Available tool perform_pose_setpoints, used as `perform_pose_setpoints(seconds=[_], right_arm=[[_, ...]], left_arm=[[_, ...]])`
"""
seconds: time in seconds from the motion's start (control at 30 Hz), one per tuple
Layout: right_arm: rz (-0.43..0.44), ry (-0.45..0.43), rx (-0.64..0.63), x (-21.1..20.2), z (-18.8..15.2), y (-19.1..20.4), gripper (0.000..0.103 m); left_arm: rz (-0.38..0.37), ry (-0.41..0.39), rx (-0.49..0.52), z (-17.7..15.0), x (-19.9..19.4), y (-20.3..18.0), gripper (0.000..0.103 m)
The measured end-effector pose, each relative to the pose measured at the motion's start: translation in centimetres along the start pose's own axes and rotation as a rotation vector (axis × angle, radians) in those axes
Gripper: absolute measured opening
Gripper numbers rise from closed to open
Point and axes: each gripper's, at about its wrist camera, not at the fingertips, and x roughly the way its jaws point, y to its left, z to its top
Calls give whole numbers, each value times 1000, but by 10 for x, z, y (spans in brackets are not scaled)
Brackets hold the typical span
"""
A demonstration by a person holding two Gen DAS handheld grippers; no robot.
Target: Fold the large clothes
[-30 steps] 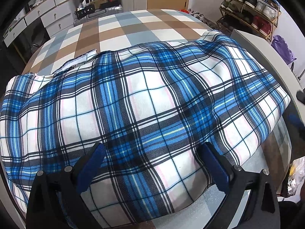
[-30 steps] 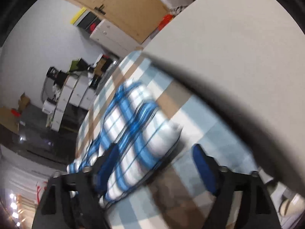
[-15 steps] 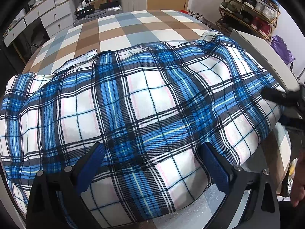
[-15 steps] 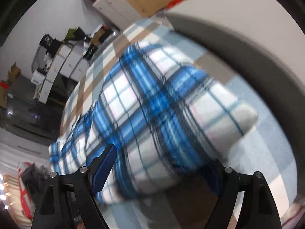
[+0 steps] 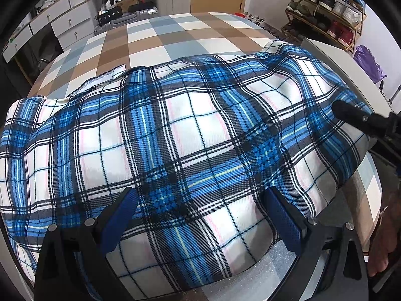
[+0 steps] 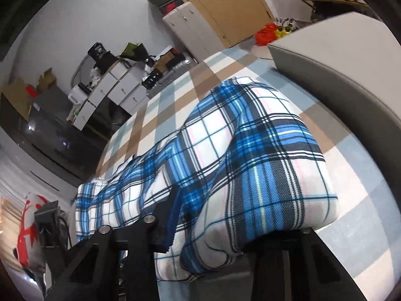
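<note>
Left wrist view looks down on a big blue and white plaid cloth [image 5: 175,145]. It lies spread over a bed with a checked cover [image 5: 160,35] of brown, grey and white squares. The left claw [image 5: 200,213] sits low over the near part of the cloth. Its two blue pads [image 5: 122,215] are wide apart, with cloth under the gap and nothing pinched. At the right edge of the cloth, one black finger of the right claw [image 5: 351,115] lies on top of the cloth.

From the right wrist view, the right claw [image 6: 225,228] is closing on the thick folded edge of the cloth. The cloth bulges up between its jaws, and the left blue pad [image 6: 173,215] presses into it. A grey bed board [image 6: 338,70] stands beside the cloth. White drawers [image 5: 62,22] and a shoe rack [image 5: 325,7] stand past the bed.
</note>
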Motion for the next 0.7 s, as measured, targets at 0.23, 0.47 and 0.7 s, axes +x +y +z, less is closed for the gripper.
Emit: perform_pose_setpoints(seconds=[0.23, 0.47, 0.7], right_arm=[[-30, 74, 46, 25, -1, -10, 38], [-20, 71, 36, 24, 9, -12, 9], [-5, -7, -58, -4, 13, 6, 5]], left_arm=[[4, -1, 1, 0, 1, -1, 99], [18, -13, 8, 0, 1, -4, 99], [7, 5, 16, 5, 6, -12, 99]])
